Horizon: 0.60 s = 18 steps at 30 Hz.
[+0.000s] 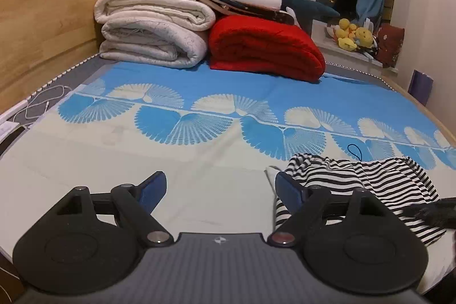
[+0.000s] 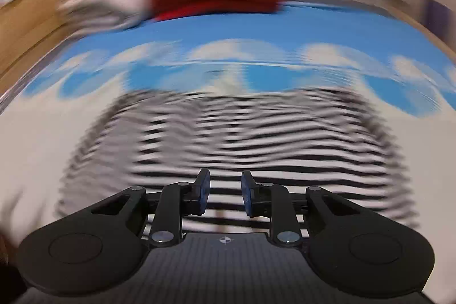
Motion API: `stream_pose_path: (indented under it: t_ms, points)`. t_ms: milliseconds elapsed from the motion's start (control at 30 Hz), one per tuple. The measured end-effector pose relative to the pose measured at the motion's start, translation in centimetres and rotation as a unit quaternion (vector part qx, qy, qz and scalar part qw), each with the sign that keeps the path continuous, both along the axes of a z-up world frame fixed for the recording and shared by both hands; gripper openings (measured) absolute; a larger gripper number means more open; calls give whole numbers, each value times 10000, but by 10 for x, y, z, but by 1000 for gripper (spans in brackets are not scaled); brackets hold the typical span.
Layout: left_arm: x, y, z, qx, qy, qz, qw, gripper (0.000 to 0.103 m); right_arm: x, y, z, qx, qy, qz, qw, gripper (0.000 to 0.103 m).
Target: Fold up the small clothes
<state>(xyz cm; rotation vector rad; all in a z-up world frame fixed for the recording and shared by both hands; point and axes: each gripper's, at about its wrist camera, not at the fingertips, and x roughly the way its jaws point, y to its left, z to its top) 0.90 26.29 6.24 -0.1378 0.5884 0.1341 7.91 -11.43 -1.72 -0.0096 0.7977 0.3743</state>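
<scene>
Setting: a bed covered by a sheet (image 1: 199,81) that is blue at the far end and cream nearer, with a row of fan shapes across the middle.
Garment: a black-and-white striped garment (image 1: 356,184) lies bunched on the cream part of the sheet, on the right of the left wrist view.
Left gripper (image 1: 219,188): jaws wide apart with only bare sheet between them; its right finger (image 1: 289,191) sits at the garment's left edge, and whether they touch cannot be told.
Right gripper (image 2: 223,194): jaws narrow, with a gap between the blue pads; striped cloth (image 2: 228,133) fills the view beyond them, but this view is blurred, so whether any fabric is pinched cannot be told.
Far end of bed: folded cream blankets (image 1: 154,27) beside a folded red blanket (image 1: 265,47).
Left edge: a wooden headboard (image 1: 42,19).
</scene>
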Motion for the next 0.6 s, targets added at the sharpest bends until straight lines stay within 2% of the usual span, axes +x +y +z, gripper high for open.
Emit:
stream_pose_path:
  t_ms: [133,267,333,400,500,600]
  points:
    - [-8,25,-2,-97,52,187,9998,87,-11,81,0,57,-47,1050,9944,24]
    - [-16,49,-2,-404,49,413,9983,87,-26,152,-4,-272,-261,2208,9746,24]
    - [-19,58,-1,-469,50,464,9978,87,-30,179,-15,-656,-256,2668,9612,28]
    - [-21,64,-1,-491,44,488,9976,87,-29,196,-30,-975,11,2988,9493,40]
    - [-25,71,-1,-529,34,498,9974,87,-28,206,-49,-1479,50,3197,9359,41]
    - [-28,77,-1,-558,18,530,9970,88,-25,211,-55,-1612,14,3311,9297,42]
